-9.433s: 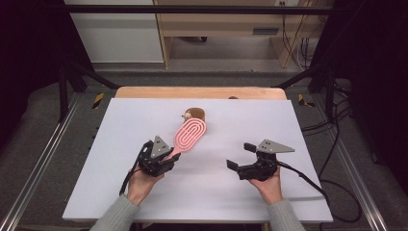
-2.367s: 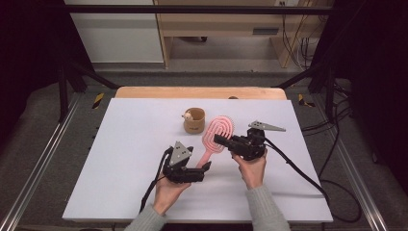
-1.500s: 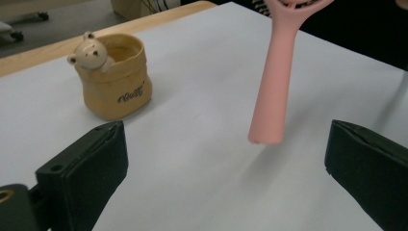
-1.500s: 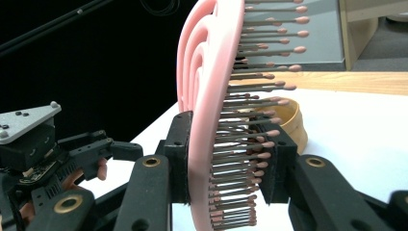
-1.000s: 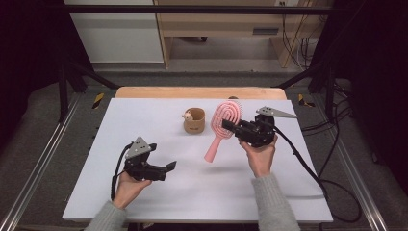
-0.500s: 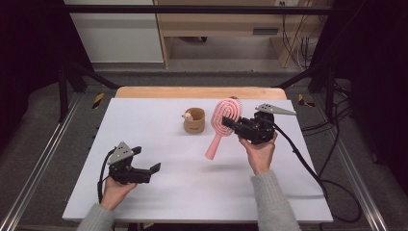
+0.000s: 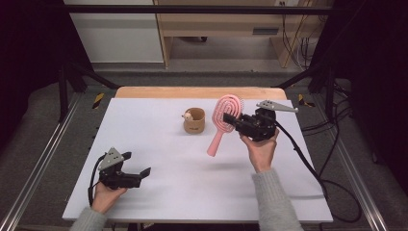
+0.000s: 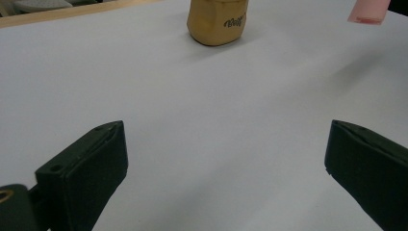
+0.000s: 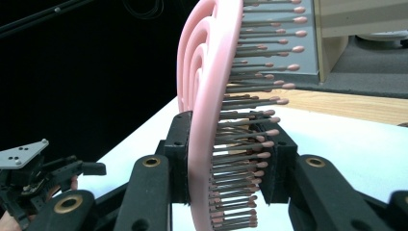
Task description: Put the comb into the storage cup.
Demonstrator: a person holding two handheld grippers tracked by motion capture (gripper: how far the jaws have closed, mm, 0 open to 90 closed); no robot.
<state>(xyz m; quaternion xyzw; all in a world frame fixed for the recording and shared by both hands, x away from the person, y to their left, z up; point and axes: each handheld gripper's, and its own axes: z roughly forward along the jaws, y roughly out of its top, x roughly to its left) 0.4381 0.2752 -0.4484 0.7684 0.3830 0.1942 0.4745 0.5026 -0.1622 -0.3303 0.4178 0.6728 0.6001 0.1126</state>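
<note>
Left gripper (image 7: 137,174) — held low over the near-left part of the white table (image 7: 159,144), jaws spread wide with nothing between them; in the left gripper view only bare tabletop lies between the two black jaws. Ahead of it, well apart, stands a small tan cup (image 7: 194,121) with a small figure at its rim, near the table's far middle.

Just right of the cup, not touching it, hangs the pink hairbrush (image 7: 224,120) — lifted clear of the table, head up, handle slanting down toward the near side, its shadow on the surface below.

Right gripper (image 7: 236,124) — clamped on the brush head: in the right gripper view one pad sits against the smooth pink back, the other presses into the bristles.
</note>
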